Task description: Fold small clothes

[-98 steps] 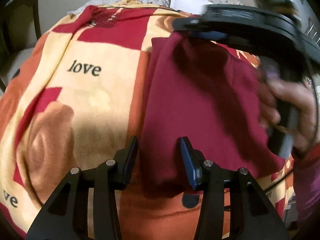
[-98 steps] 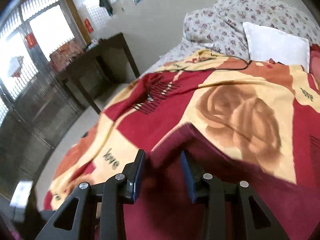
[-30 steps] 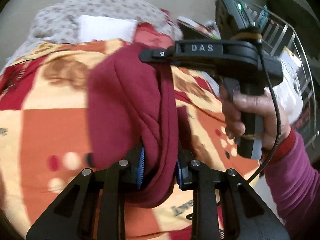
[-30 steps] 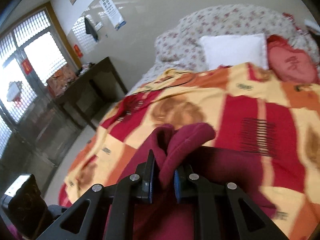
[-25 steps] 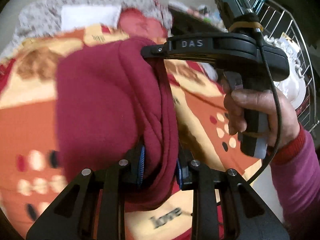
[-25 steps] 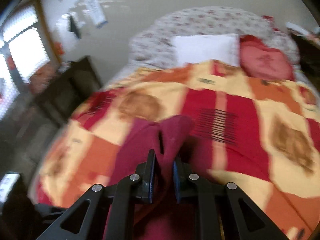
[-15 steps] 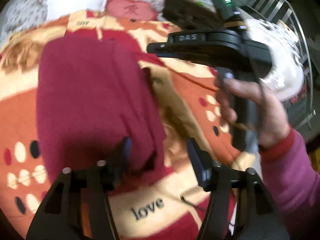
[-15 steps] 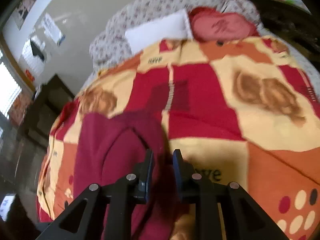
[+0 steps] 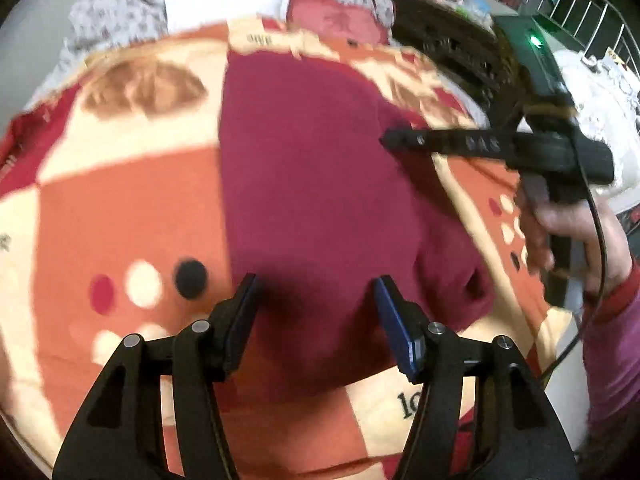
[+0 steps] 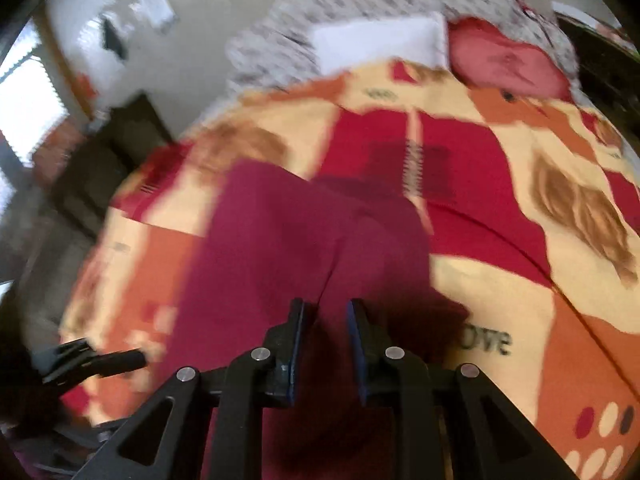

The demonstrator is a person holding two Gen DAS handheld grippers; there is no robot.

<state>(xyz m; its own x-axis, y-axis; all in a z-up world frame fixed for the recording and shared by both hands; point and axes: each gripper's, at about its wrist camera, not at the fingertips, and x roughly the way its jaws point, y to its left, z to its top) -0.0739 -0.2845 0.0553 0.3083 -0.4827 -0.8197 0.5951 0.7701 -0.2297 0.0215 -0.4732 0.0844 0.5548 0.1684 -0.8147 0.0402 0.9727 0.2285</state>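
Note:
A dark red garment (image 9: 316,184) lies flat on the patterned blanket (image 9: 120,208), folded lengthwise. My left gripper (image 9: 316,300) is open and empty, hovering over the garment's near end. My right gripper (image 10: 326,320) has its jaws slightly apart above the garment (image 10: 288,248), with no cloth between them. In the left wrist view the right gripper (image 9: 390,140) shows from the side over the garment's right edge.
A white pillow (image 10: 376,40) and a red cushion (image 10: 504,60) lie at the head of the bed. A dark wooden table (image 10: 100,160) stands at the left of the bed. A white metal rail (image 9: 592,12) is at the right.
Both grippers were shut on the lifted, bunched garment. They laid it down on the blanket and let go. The left gripper has opened wide and the right has opened slightly.

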